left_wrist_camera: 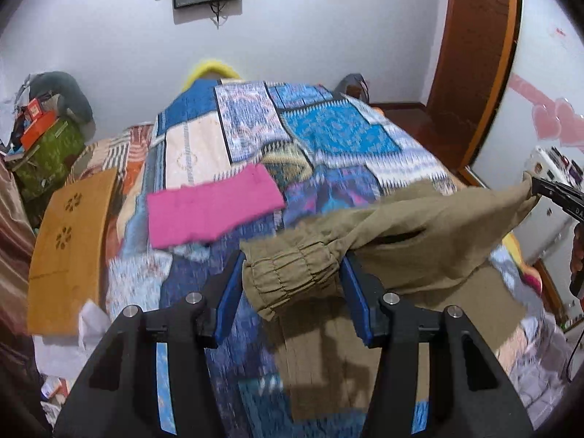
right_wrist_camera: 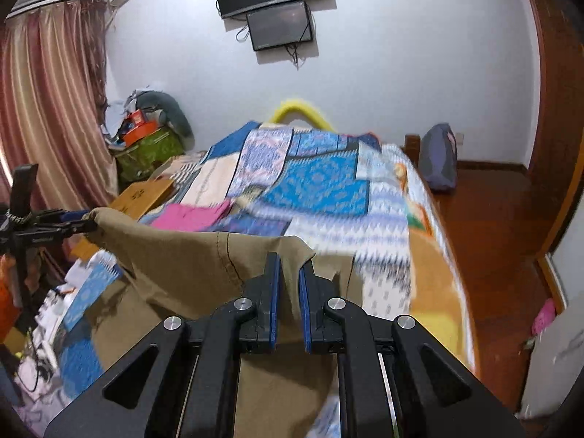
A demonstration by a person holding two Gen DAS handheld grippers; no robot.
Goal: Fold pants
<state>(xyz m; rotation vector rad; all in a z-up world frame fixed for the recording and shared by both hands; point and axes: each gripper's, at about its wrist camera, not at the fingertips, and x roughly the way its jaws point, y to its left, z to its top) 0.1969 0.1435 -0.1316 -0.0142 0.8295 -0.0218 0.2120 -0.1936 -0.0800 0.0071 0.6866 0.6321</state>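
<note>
Pants (left_wrist_camera: 419,226) hang over bed (left_wrist_camera: 328,135) | left gripper (left_wrist_camera: 292,277) pinches bunched waistband, right gripper (right_wrist_camera: 290,273) pinches edge | keep span taut, hands level, lay flat clear of pink cloth (left_wrist_camera: 215,208)

Left gripper (left_wrist_camera: 292,277): jaws about half apart, blue pads clamped on either side of the bunched elastic waistband of the pants (left_wrist_camera: 419,226), pointing steeply down. From the right wrist view it sits at the far left corner of the pants, black fingers (right_wrist_camera: 78,227) pinching the cloth there. Right gripper (right_wrist_camera: 290,284): jaws nearly together, pads nipping a thin edge of the pants, tilted down less steeply than the left. From the left wrist view it sits at the far right corner of the pants, fingers (left_wrist_camera: 547,187) closed on the fabric tip; part of the hand (left_wrist_camera: 577,252) shows just below it
</note>
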